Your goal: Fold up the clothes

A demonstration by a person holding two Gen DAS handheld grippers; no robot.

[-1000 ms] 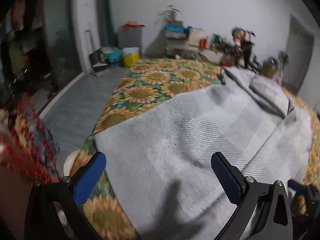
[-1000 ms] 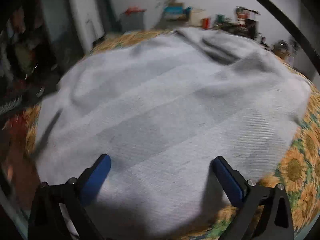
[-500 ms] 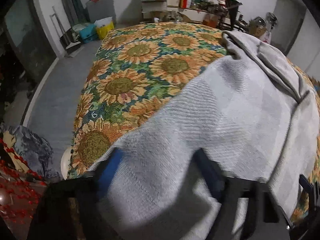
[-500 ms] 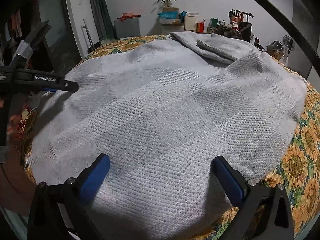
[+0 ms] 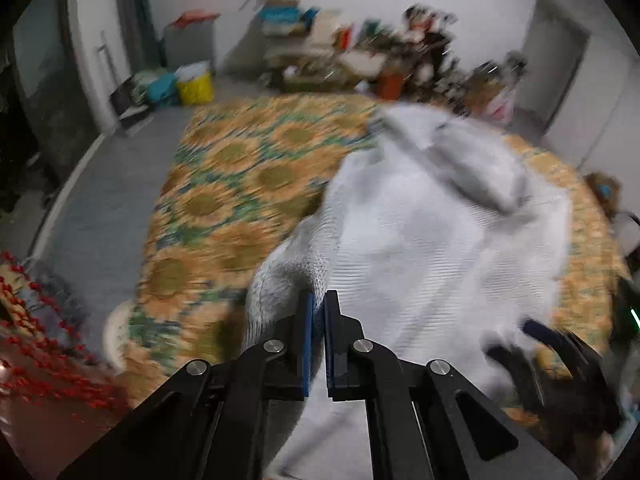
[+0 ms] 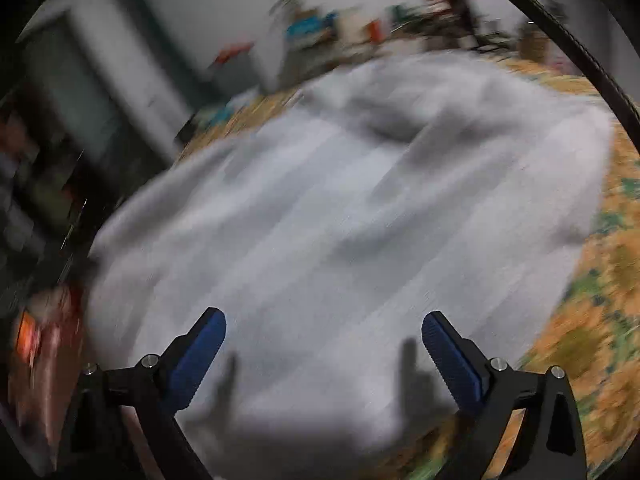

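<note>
A light grey knitted garment [image 5: 432,240] lies spread over a bed with a sunflower-print cover [image 5: 224,200]. My left gripper [image 5: 318,300] is shut on the near left edge of the garment, and the fabric is bunched up and lifted where it is pinched. In the left wrist view my right gripper [image 5: 532,336] shows at the lower right over the cloth. Through the right wrist camera, blurred by motion, the garment [image 6: 340,220] fills the frame and my right gripper [image 6: 324,332] stands open just above it, with nothing between its blue pads.
Grey floor [image 5: 100,208] runs along the bed's left side. Boxes, bags and a yellow bin [image 5: 196,88] stand against the far wall, with a cluttered table [image 5: 380,60] behind the bed. Red-patterned fabric [image 5: 36,340] sits at the near left.
My left gripper went from wide open to shut on the garment's edge and has lifted it, uncovering more sunflower cover. My right gripper stayed open and rolled, tilting its view.
</note>
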